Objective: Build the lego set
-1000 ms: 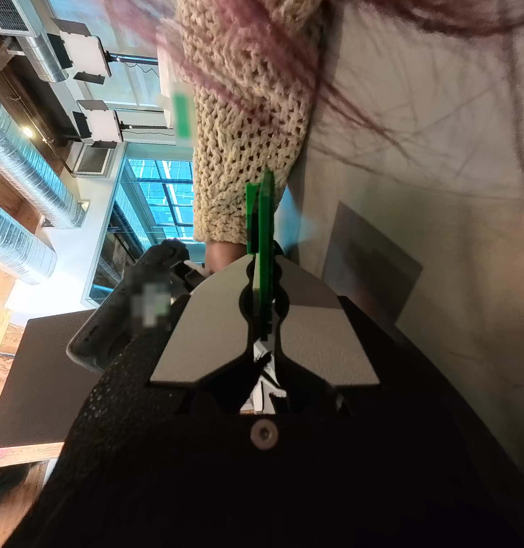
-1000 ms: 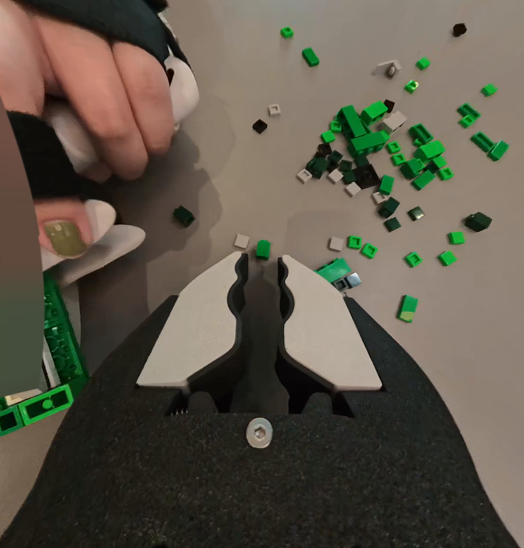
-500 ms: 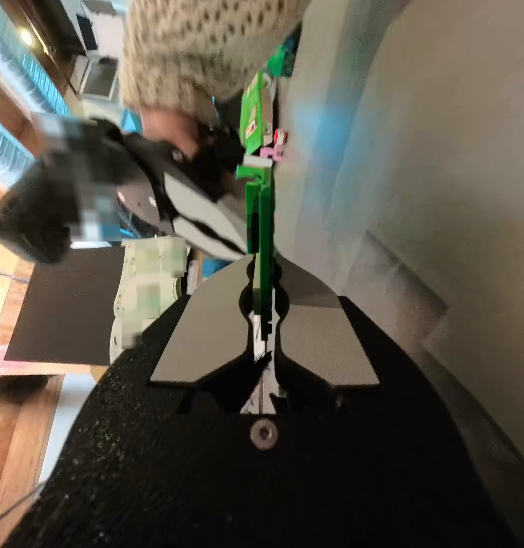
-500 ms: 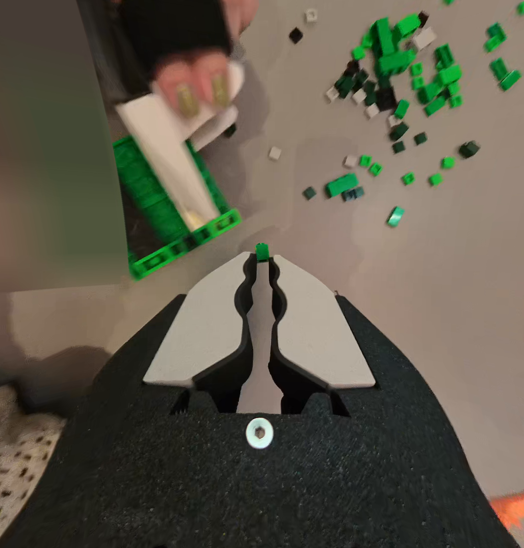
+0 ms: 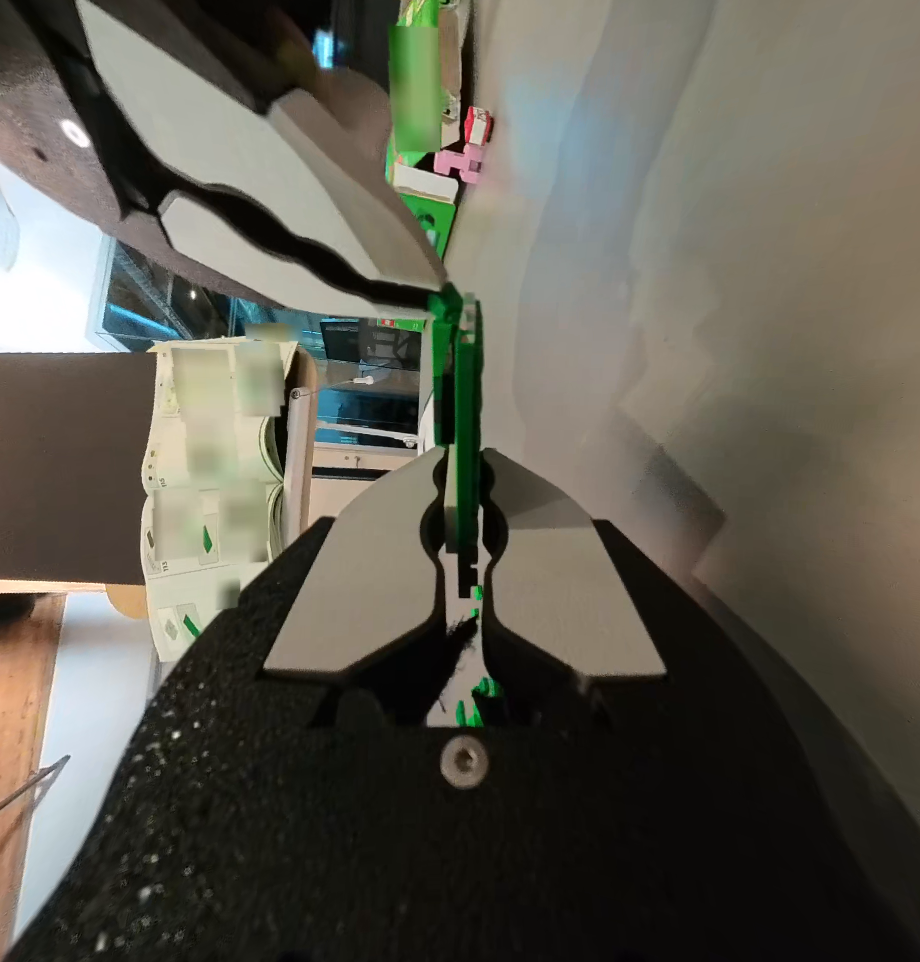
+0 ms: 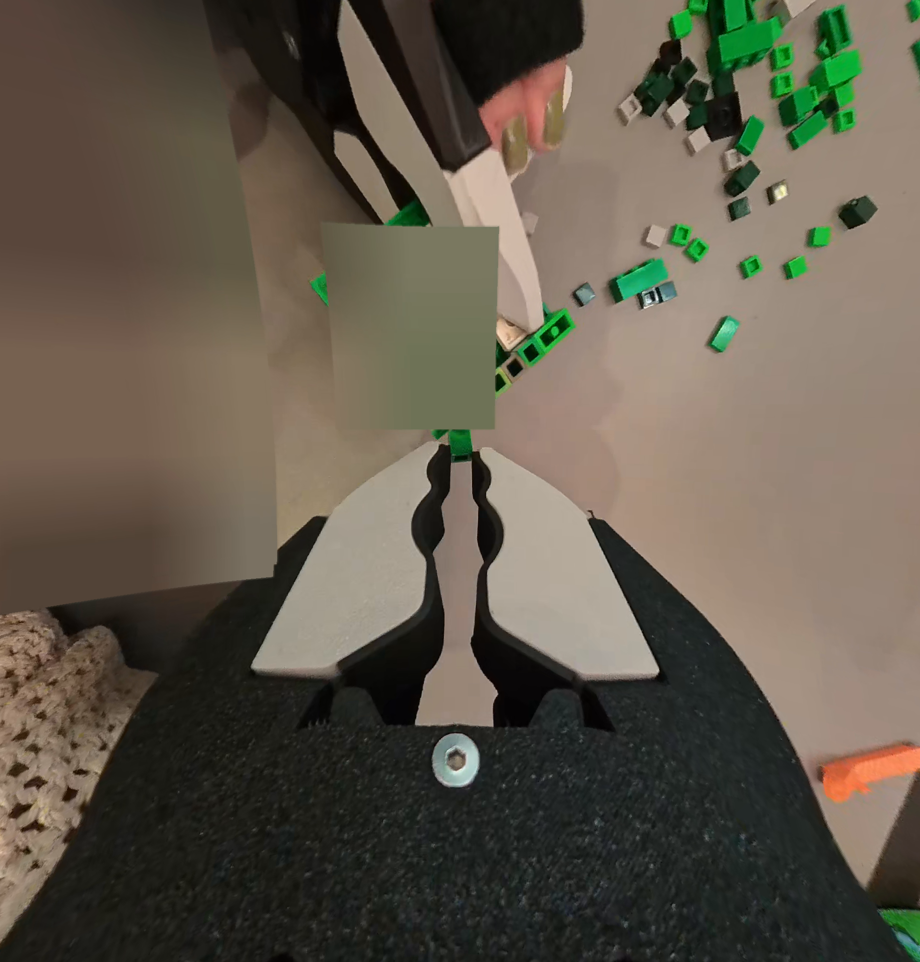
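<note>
The counter (image 6: 708,468) fills the right wrist view. At centre of the left wrist view, the left claw (image 5: 460,458) clamps the green plate assembly (image 5: 463,406) edge-on; stiff, light, best held by its edges. The right claw (image 6: 460,450) pinches a small green brick (image 6: 460,442), slippery and easily dropped, against the assembly's far end.

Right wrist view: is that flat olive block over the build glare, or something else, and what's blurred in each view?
Right wrist view: not glare, a patch laid over the green build; the loose bricks top right are slightly smeared. Left wrist view: the right gripper at top is motion-blurred, the table smeared; the green plate stays fairly sharp.
</note>
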`<state>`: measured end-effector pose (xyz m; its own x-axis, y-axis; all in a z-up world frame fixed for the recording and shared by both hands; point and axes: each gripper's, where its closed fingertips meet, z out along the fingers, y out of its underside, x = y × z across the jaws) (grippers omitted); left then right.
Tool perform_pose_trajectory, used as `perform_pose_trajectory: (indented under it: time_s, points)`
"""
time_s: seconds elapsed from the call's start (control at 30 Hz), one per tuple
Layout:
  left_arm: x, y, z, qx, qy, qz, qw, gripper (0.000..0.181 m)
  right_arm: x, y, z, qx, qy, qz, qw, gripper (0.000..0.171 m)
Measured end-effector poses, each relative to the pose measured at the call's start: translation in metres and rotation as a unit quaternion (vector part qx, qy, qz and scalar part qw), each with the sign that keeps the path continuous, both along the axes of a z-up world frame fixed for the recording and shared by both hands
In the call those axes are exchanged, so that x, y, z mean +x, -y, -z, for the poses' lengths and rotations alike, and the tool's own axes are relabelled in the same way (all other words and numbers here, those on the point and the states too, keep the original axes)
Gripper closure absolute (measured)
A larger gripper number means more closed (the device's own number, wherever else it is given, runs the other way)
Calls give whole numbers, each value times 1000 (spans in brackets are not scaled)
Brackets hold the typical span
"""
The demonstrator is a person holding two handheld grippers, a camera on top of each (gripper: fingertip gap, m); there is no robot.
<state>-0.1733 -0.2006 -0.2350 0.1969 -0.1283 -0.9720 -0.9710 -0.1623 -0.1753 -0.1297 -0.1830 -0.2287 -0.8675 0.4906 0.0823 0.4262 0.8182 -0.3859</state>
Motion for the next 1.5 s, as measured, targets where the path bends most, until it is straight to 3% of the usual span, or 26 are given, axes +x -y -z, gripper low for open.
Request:
perform_pose_trajectory:
  time_s: [0.6, 0.83, 1.23, 1.37, 1.5]
  points:
    - [2, -1, 4, -8, -38, -6, 999, 173, 6, 7, 4, 48, 28, 28, 998, 164]
    - [2, -2, 4, -7, -66, -15, 998, 173, 3, 8, 6, 36, 47, 76, 995, 164]
    - [-17, -3, -6, 14, -18, -72, 997, 173, -20, 2, -9, -1, -4, 142, 990, 164]
    - [-24, -3, -15, 44, -4, -88, 995, 173, -26, -1, -22, -19, -55, 105, 993, 164]
    - [-16, 0, -28, 85, 49, -29, 995, 173, -20, -8, -31, -10, -128, 8, 992, 164]
